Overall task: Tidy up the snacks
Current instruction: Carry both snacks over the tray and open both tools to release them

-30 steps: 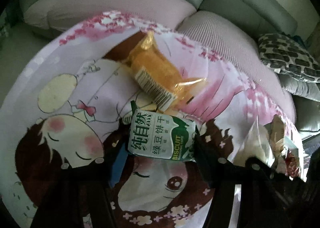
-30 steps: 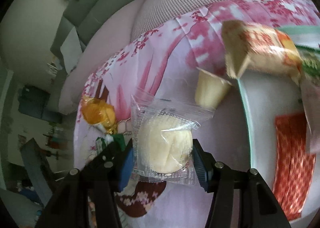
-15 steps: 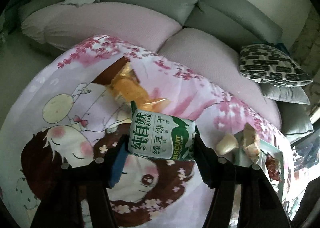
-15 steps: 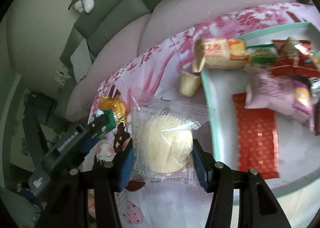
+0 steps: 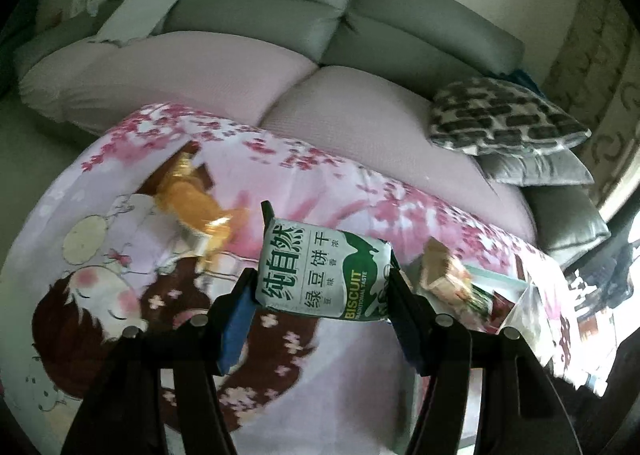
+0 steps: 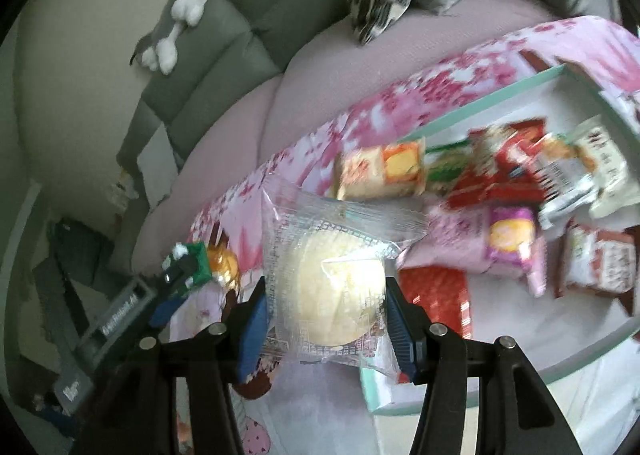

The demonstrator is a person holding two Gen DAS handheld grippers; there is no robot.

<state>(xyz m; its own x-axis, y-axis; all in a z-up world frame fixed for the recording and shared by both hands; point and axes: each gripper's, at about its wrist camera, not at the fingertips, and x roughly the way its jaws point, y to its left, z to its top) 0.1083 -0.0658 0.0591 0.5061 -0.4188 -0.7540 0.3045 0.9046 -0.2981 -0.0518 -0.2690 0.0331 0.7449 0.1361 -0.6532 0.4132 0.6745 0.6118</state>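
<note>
My left gripper (image 5: 320, 315) is shut on a green-and-white biscuit packet (image 5: 324, 273), held above the pink cartoon cloth (image 5: 120, 295). An orange wrapped snack (image 5: 192, 199) lies on the cloth to the upper left. My right gripper (image 6: 326, 319) is shut on a clear packet with a pale round cake (image 6: 340, 287), over the near-left corner of a white tray with a mint rim (image 6: 500, 103). The tray holds several packets, among them a red foil one (image 6: 440, 299) and a pink one (image 6: 480, 247). The left gripper (image 6: 180, 275) with its green packet shows at the left of the right wrist view.
A grey sofa (image 5: 280, 23) with pink seat covers runs behind the cloth-covered table. A patterned cushion (image 5: 504, 119) and a grey one lie at its right end. A plush toy (image 6: 172, 27) sits on the sofa back. The tray edge (image 5: 492, 275) shows right of the biscuit packet.
Both grippers have risen and swung right with their packets still held. The orange snack has dropped back to the left, and the tray has come fully into the right wrist view.
</note>
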